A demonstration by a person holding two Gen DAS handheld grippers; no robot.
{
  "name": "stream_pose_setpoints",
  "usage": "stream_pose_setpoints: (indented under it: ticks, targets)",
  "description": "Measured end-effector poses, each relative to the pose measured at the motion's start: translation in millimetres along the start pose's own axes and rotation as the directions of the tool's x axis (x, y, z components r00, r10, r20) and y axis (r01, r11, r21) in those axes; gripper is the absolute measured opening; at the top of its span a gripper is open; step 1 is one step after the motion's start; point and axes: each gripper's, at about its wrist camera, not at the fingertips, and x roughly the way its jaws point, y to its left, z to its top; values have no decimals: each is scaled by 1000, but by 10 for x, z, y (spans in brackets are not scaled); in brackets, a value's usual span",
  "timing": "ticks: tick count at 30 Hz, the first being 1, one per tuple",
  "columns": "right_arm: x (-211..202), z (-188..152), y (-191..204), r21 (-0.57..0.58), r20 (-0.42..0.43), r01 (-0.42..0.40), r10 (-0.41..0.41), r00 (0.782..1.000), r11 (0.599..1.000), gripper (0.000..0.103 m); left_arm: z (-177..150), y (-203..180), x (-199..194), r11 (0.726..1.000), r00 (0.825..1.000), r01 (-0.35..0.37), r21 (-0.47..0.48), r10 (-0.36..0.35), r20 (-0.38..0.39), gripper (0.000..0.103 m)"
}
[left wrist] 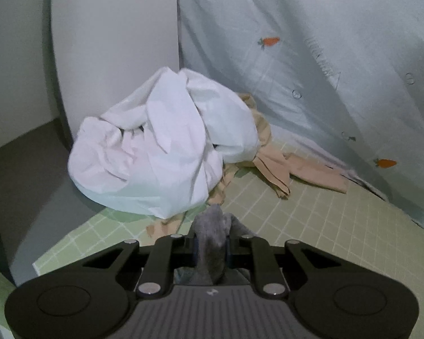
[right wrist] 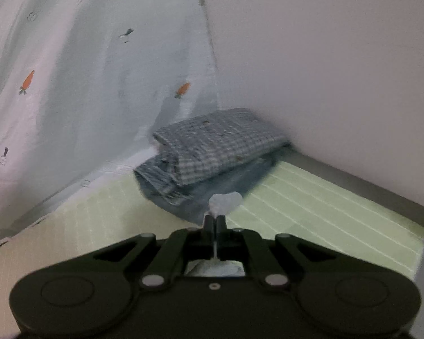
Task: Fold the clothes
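Observation:
My left gripper (left wrist: 212, 247) is shut on a bunched grey garment (left wrist: 212, 226), which sticks up between the pads. Beyond it a crumpled white garment (left wrist: 155, 152) lies in a heap on a beige garment (left wrist: 277, 169), both on the green grid mat (left wrist: 325, 226). My right gripper (right wrist: 214, 221) is shut on a thin pale cloth (right wrist: 225, 201); a small flap of it pokes out past the fingertips and more hangs below the jaws. Ahead of it a folded blue checked shirt (right wrist: 212, 147) rests on a folded denim piece (right wrist: 209, 197) in the corner.
A pale blue curtain with carrot prints (left wrist: 325, 56) hangs behind the mat and shows again in the right wrist view (right wrist: 70, 84). Plain walls (left wrist: 113, 42) (right wrist: 325, 70) close both corners. The mat's right edge (right wrist: 421, 237) drops off beside a grey ledge.

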Motion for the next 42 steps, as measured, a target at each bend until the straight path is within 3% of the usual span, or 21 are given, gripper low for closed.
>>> stream_pose_setpoints:
  ticks: [4,6,10,12,14,17,19,23,29,40,41,42]
  targets:
    - [-184,-245,-271,22,-35,50,-50,998,998,1,-197,175,-105,999,999,-30,22,30,-30,19]
    - [-201,-425,-391,29,-83,81,-78,993,996,1,-363,293,-15,999,994,-50,-7,49,-97,19]
    - [-110,-787,-546,21,-198,130,-124,972,991,2,-713,479,117,993,975,-101,-54,88,-204,20]
    - [-87,-898,-610,41,-235,147,-133,963,988,2,-842,518,143,990,963,-133,-42,120,-240,26]
    - [-88,-961,-657,63,-264,155,-133,955,986,3,-888,536,115,989,960,-145,-20,136,-246,27]
    - [-139,-994,-688,68,-280,161,-136,950,985,9,-902,529,37,988,961,-153,1,149,-233,39]
    - [-205,-996,-694,70,-263,170,-146,954,983,27,-867,474,-38,987,966,-158,31,161,-202,47]
    - [-280,-948,-725,102,-235,168,-141,962,980,34,-763,313,-147,981,972,-179,72,188,-138,66]
    - [-214,-971,-826,164,-244,149,-106,964,975,38,-716,70,-220,987,983,-135,84,144,-117,67]
    - [248,-947,-925,115,-268,139,-104,958,984,44,-1027,-624,-319,979,985,-22,202,56,-163,70]
    - [279,-942,-932,109,-270,135,-101,957,985,44,-1052,-671,-328,978,985,-18,209,53,-166,70]
    - [303,-938,-941,105,-271,117,-85,959,988,33,-1076,-717,-337,976,985,-13,216,50,-168,70]
